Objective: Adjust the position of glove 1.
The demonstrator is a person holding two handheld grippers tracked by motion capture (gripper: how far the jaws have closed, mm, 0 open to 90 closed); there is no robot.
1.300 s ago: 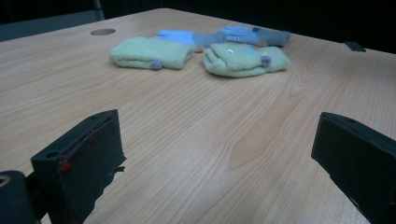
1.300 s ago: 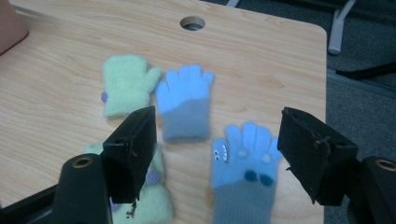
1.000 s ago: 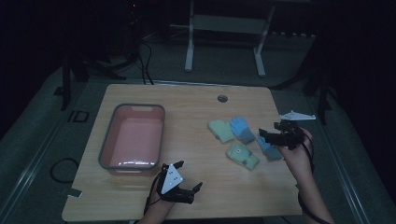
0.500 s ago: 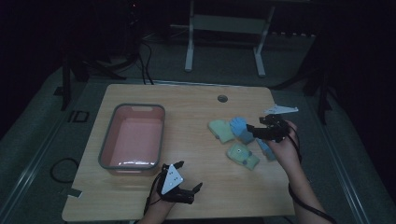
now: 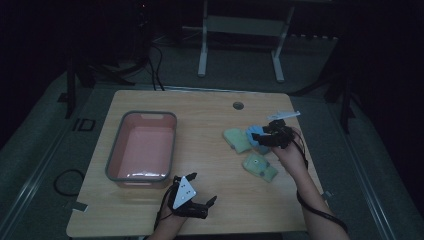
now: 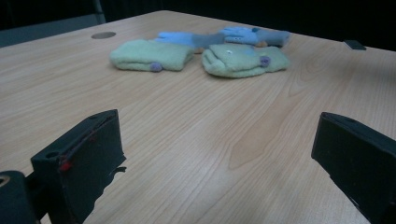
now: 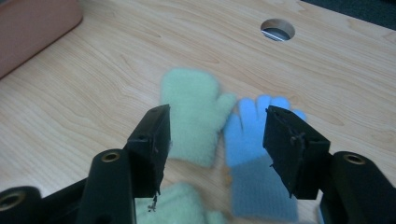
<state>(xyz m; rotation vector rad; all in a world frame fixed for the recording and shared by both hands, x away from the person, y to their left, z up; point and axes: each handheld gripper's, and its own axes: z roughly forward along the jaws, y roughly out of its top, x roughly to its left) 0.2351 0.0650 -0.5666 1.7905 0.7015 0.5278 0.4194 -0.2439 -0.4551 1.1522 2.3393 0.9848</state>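
Note:
Three small gloves lie at the table's right: a green mitten (image 5: pixel 236 140), a blue glove (image 5: pixel 252 132) next to it, and a second green mitten (image 5: pixel 260 167) nearer me. My right gripper (image 5: pixel 261 139) hovers just above the blue glove. In the right gripper view its jaws (image 7: pixel 217 126) stand apart over the green mitten (image 7: pixel 191 112) and the blue glove (image 7: pixel 259 149); they have just been closing, with nothing pressed between them. My left gripper (image 5: pixel 202 188) rests open near the front edge, its wide jaws (image 6: pixel 217 135) facing the distant gloves (image 6: pixel 152 55).
A pink bin (image 5: pixel 116 155) with a grey rim stands on the left half of the table. A round cable hole (image 5: pixel 238 105) sits near the far edge. Dark floor, cables and a stand's legs surround the table.
My right gripper has moved left and a little down, from beside the gloves to over the blue one, and its jaws look narrower. The left gripper has not moved.

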